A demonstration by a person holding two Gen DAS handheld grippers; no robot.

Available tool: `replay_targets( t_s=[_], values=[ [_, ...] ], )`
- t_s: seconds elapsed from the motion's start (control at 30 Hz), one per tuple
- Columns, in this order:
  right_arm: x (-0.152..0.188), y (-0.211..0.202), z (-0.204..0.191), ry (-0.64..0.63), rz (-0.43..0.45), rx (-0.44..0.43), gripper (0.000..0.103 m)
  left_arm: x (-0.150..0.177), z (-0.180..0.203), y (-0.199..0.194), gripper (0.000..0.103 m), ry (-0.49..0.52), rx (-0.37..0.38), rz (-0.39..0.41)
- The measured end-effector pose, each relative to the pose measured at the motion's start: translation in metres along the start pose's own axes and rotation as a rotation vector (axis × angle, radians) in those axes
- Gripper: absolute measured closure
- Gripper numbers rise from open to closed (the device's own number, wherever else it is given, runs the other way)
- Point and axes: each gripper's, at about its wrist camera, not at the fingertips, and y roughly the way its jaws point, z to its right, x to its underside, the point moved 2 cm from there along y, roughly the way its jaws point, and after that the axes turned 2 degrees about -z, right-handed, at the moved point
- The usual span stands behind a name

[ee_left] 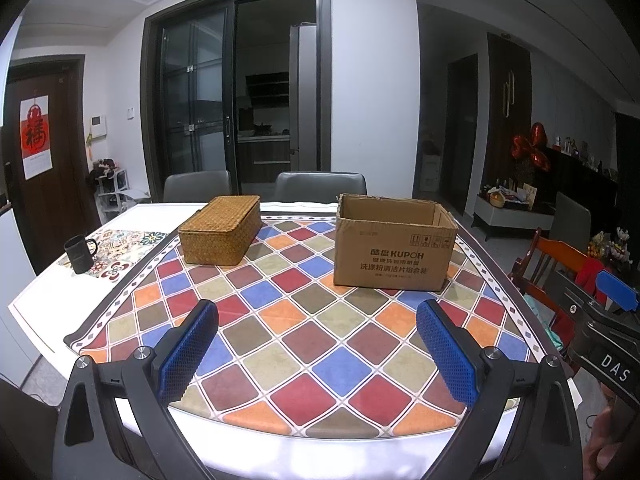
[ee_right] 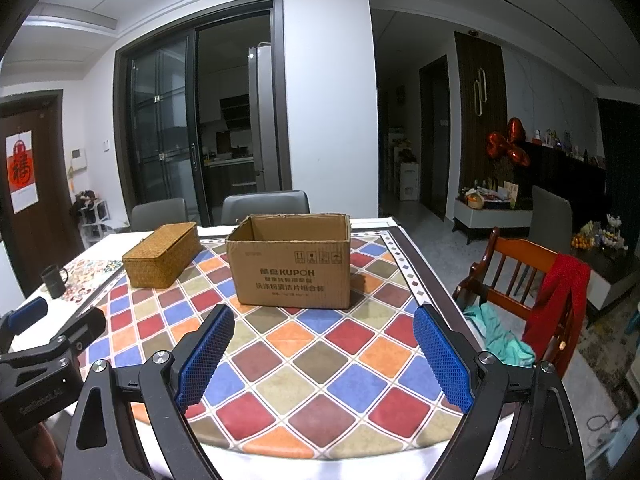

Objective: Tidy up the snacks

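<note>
An open cardboard box [ee_left: 394,254] printed KUPOH stands on the checked tablecloth, far right of centre in the left wrist view and centred in the right wrist view [ee_right: 292,270]. A lidded woven basket [ee_left: 220,234] sits to its left and also shows in the right wrist view [ee_right: 162,254]. No snacks are visible; the box's inside is hidden. My left gripper [ee_left: 318,316] is open and empty above the near part of the table. My right gripper [ee_right: 324,322] is open and empty, in front of the box.
A black mug [ee_left: 80,254] stands on a patterned mat at the table's left. Two grey chairs [ee_left: 320,186] stand behind the table. A wooden chair [ee_right: 524,276] with red and teal cloths is at the right. The other gripper shows at each view's edge.
</note>
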Motion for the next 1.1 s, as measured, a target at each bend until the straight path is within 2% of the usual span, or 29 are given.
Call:
replay_targets(
  t_s=[1.1],
  values=[
    [-0.0005, 0.0002, 0.0018, 0.004, 0.001, 0.001, 0.011, -0.0024, -0.0009, -0.0014, 0.002, 0.009, -0.007, 0.005]
  ],
)
